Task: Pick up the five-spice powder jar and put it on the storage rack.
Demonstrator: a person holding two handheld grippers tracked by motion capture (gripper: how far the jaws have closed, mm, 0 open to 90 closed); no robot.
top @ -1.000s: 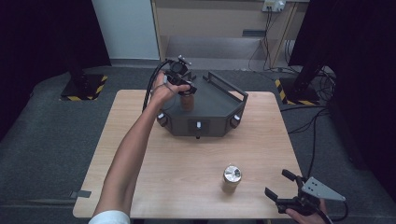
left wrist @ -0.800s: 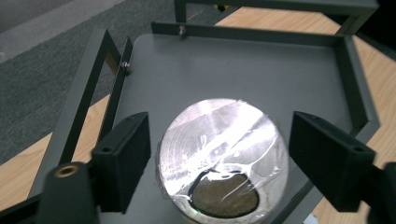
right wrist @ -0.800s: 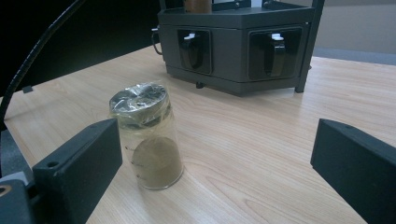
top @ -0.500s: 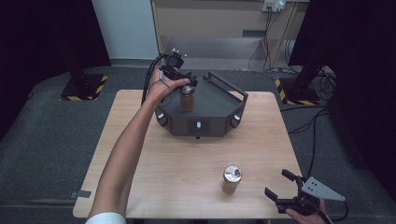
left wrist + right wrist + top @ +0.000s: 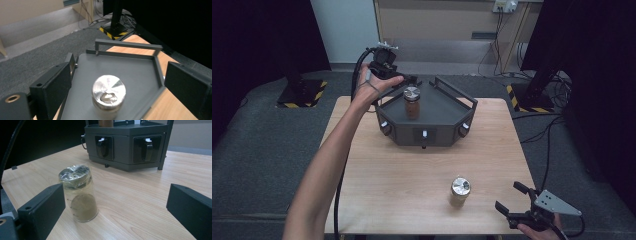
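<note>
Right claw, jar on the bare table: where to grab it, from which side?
Take the table jar across its straight glass wall below the wrapped lid, coming in level from the table's near edge. It stands upright with open wood around it, and the right claw already faces it, jaws open wider than the jar. Plastic film covers the lid, so it's probably a slippery hold.

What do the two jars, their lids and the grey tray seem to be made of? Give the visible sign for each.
Jar on the table: clear glass or plastic, since the brownish powder shows through.
Its lid: probably metal, under wrinkled clear film.
Jar on the tray: transparent too, with darker brown contents.
That jar's lid: brushed metal, going by its radial sheen.
Tray: matt grey, painted metal or plastic; the look leaves it open.
</note>
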